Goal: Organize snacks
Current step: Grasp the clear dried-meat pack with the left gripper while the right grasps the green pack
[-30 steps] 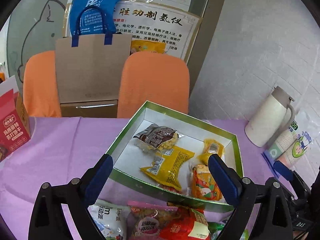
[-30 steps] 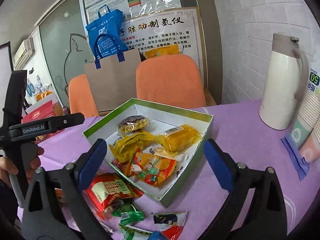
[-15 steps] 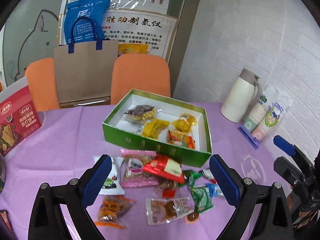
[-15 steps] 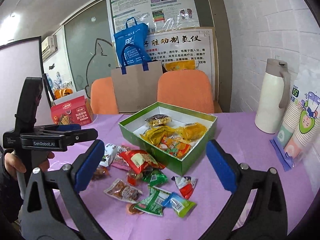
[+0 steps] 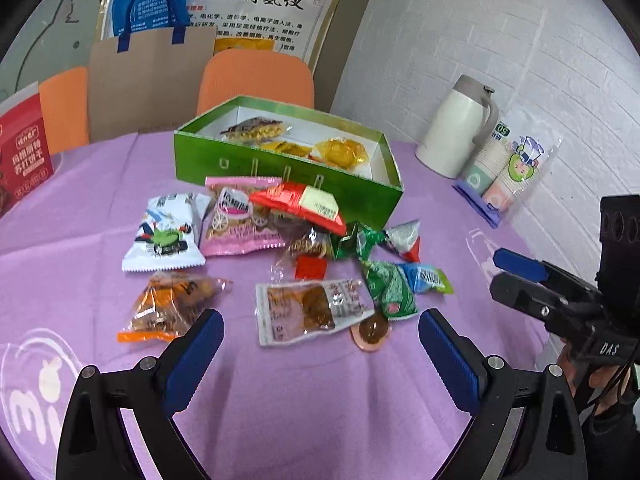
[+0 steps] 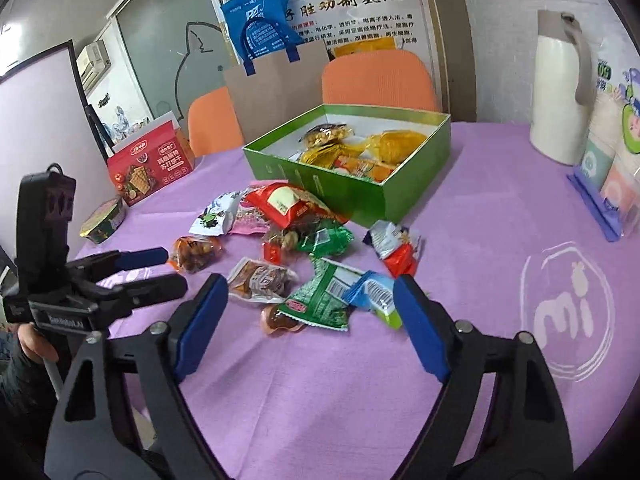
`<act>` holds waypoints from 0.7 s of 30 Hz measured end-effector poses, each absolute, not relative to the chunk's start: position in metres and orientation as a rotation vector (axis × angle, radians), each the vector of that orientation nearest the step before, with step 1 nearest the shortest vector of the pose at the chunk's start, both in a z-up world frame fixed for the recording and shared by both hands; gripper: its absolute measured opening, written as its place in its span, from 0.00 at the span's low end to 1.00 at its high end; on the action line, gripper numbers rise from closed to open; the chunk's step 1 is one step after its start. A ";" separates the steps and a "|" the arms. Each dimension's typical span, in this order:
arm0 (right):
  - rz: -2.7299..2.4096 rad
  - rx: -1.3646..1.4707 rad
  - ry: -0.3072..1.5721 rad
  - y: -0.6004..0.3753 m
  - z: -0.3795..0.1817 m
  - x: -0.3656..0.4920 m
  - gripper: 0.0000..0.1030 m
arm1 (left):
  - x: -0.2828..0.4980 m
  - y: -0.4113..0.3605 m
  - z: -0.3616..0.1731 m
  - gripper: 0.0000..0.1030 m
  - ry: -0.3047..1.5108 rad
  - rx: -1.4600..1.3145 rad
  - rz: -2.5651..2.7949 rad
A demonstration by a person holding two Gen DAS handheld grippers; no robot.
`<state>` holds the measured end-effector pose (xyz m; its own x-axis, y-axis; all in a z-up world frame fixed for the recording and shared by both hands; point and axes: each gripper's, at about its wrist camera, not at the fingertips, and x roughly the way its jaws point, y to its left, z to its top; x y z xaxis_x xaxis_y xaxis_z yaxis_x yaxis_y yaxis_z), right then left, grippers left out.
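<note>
A green box (image 5: 280, 168) (image 6: 344, 188) stands on the purple tablecloth with several snack packets inside. In front of it lies a loose pile: a white packet (image 5: 164, 236), a pink packet (image 5: 236, 220), a red packet (image 5: 300, 204) (image 6: 288, 204), an orange-clear packet (image 5: 168, 308) (image 6: 196, 252), a clear jerky packet (image 5: 312, 310) (image 6: 262, 280), green packets (image 5: 390, 290) (image 6: 324, 296) and a round brown candy (image 5: 374, 330) (image 6: 278, 320). My left gripper (image 5: 320, 356) is open and empty, just short of the jerky packet. My right gripper (image 6: 310, 328) is open and empty, close to the green packet.
A white thermos (image 5: 456, 128) (image 6: 560, 88) and sleeves of paper cups (image 5: 508, 172) stand at the right by the brick wall. A red cracker box (image 6: 150, 164) and a foil-lidded bowl (image 6: 102, 226) sit at the left. Orange chairs (image 5: 256, 76) and a paper bag (image 5: 148, 76) are behind the table.
Both grippers have pulled back from over the box and dropped low toward the table, so the loose pile in front of the box now lies just ahead of the open fingers.
</note>
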<state>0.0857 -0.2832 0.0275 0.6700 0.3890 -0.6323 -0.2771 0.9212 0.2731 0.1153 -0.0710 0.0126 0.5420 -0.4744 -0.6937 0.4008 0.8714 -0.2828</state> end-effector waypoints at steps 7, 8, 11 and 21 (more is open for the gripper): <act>0.421 0.126 0.790 -0.250 0.007 0.107 0.55 | 0.107 -0.061 -0.007 0.96 0.860 -0.069 -0.504; 0.414 0.116 0.789 -0.246 0.004 0.111 0.55 | 0.108 -0.061 -0.006 0.96 0.852 -0.061 -0.500; 0.359 0.072 0.803 -0.240 -0.007 0.122 0.55 | 0.111 -0.063 -0.003 0.96 0.835 -0.037 -0.499; 0.329 0.045 0.877 -0.267 -0.028 0.112 0.34 | 0.130 -0.095 0.001 0.92 0.842 0.018 -0.566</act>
